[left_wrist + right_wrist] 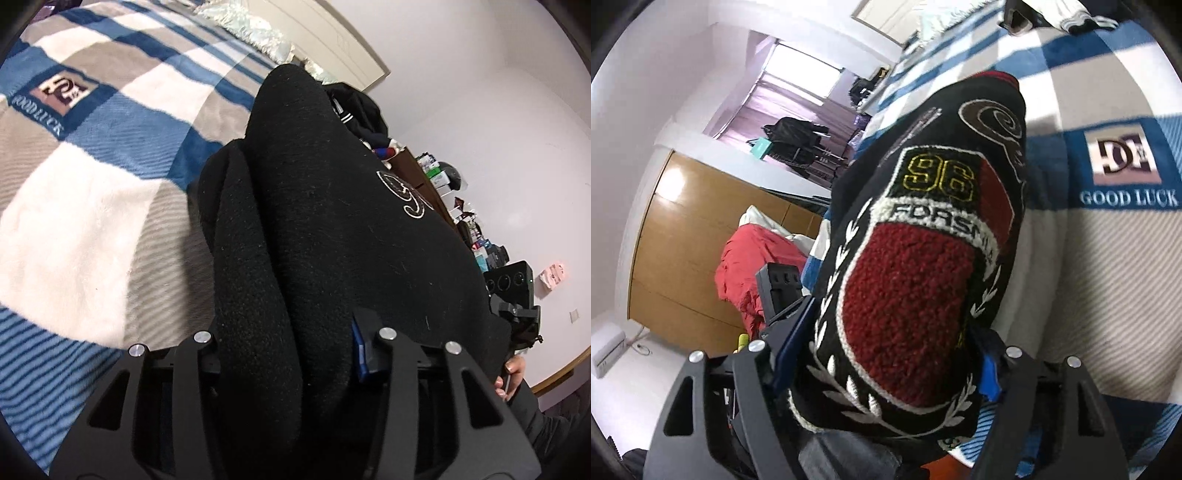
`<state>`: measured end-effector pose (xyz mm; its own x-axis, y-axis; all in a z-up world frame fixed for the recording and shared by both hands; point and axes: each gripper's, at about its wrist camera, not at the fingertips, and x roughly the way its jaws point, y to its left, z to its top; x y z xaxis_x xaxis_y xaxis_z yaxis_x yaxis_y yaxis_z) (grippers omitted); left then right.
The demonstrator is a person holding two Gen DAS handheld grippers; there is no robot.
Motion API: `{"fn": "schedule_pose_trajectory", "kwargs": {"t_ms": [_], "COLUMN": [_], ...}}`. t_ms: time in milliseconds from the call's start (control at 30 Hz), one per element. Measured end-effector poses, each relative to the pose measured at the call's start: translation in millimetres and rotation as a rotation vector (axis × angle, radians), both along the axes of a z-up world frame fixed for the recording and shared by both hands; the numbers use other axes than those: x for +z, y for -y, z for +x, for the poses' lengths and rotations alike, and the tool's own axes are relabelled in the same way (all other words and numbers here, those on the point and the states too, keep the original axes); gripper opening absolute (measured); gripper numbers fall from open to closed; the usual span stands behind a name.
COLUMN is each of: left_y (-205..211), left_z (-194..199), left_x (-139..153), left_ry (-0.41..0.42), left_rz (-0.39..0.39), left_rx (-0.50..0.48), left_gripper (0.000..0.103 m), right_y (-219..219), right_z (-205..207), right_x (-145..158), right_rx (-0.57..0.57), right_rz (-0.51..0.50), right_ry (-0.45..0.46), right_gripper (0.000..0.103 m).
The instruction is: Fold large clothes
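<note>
My left gripper (pixel 284 354) is clamped on a thick bunch of the black jacket (pixel 332 221), whose dark wool fills the gap between my fingers and rises ahead in a tall fold. To the left of that fold the striped blue, white and grey blanket (pixel 92 166) lies bare and flat, plenty of room there. To the right, past the jacket's edge, a cluttered shelf (pixel 443 192) runs along the white wall, and a hand (pixel 511 376) shows at the far edge.

My right gripper (pixel 886 354) squeezes the same jacket at its red chenille patch (pixel 908 295), the cloth bulging between both pads (pixel 990 373). The blanket spreads open on the right. On the left, beyond the bed's edge, sit a red bundle (pixel 750 266) and a wooden wardrobe (pixel 683 240).
</note>
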<state>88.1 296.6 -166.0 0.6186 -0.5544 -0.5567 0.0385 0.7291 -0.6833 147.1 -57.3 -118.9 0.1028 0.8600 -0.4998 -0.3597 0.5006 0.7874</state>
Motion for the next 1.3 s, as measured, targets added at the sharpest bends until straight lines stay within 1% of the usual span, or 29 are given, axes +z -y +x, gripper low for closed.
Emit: {"fn": "schedule_pose_trajectory", "kwargs": {"t_ms": [67, 167, 233, 333, 433, 533, 567, 600, 700, 833, 867, 933, 967, 1033, 1067, 1100, 1133, 1167, 1200, 1233, 1300], "left_y": [-1, -6, -17, -32, -60, -93, -107, -121, -162, -219, -239, -261, -276, -293, -305, -314, -325, -331, -334, -335, -335], "left_z": [-4, -11, -18, -28, -39, -52, -57, -62, -71, -77, -80, -82, -83, -81, -77, -73, -68, -65, -62, -60, -61], "left_x": [11, 29, 46, 66, 90, 110, 116, 122, 131, 128, 122, 109, 95, 74, 56, 41, 19, 5, -11, -23, -29], "left_ry": [0.021, 0.057, 0.089, 0.124, 0.159, 0.186, 0.194, 0.201, 0.196, 0.169, 0.163, 0.145, 0.127, 0.097, 0.067, 0.040, -0.010, -0.045, -0.076, -0.080, -0.063], "left_rz": [-0.003, 0.017, 0.014, 0.030, 0.058, 0.089, 0.105, 0.130, 0.180, 0.211, 0.220, 0.238, 0.254, 0.266, 0.260, 0.251, 0.242, 0.237, 0.236, 0.217, 0.184], "left_rx": [0.005, 0.013, 0.035, 0.063, 0.110, 0.158, 0.179, 0.202, 0.255, 0.362, 0.399, 0.439, 0.468, 0.503, 0.531, 0.552, 0.574, 0.580, 0.582, 0.579, 0.579], "left_gripper": [0.044, 0.044, 0.044, 0.044, 0.044, 0.044, 0.044, 0.044, 0.044, 0.044, 0.044, 0.044, 0.044, 0.044, 0.044, 0.044, 0.044, 0.044, 0.044, 0.046, 0.052], "right_y": [-3, -13, -21, -40, -71, -112, -133, -145, -201, -272, -296, -331, -348, -372, -390, -401, -411, -421, -429, -424, -414], "right_z": [3, 2, 2, 4, 8, 15, 19, 23, 36, 55, 61, 72, 76, 86, 95, 98, 100, 105, 106, 109, 114], "right_x": [19, 42, 54, 74, 93, 109, 115, 115, 120, 110, 102, 83, 71, 46, 23, 8, -4, -24, -42, -56, -70], "right_rx": [0.018, 0.044, 0.067, 0.104, 0.158, 0.217, 0.243, 0.259, 0.333, 0.406, 0.434, 0.467, 0.475, 0.482, 0.482, 0.481, 0.482, 0.489, 0.505, 0.519, 0.522], "right_rz": [0.008, 0.025, 0.032, 0.041, 0.045, 0.062, 0.069, 0.072, 0.084, 0.103, 0.108, 0.111, 0.108, 0.091, 0.058, 0.021, -0.019, -0.079, -0.137, -0.156, -0.142], "right_ry": [0.030, 0.074, 0.092, 0.126, 0.168, 0.202, 0.220, 0.235, 0.280, 0.285, 0.289, 0.293, 0.287, 0.266, 0.239, 0.224, 0.215, 0.193, 0.175, 0.158, 0.112], "right_gripper": [0.073, 0.073, 0.073, 0.073, 0.073, 0.073, 0.073, 0.073, 0.073, 0.073, 0.073, 0.073, 0.072, 0.072, 0.072, 0.071, 0.070, 0.070, 0.070, 0.072, 0.073]}}
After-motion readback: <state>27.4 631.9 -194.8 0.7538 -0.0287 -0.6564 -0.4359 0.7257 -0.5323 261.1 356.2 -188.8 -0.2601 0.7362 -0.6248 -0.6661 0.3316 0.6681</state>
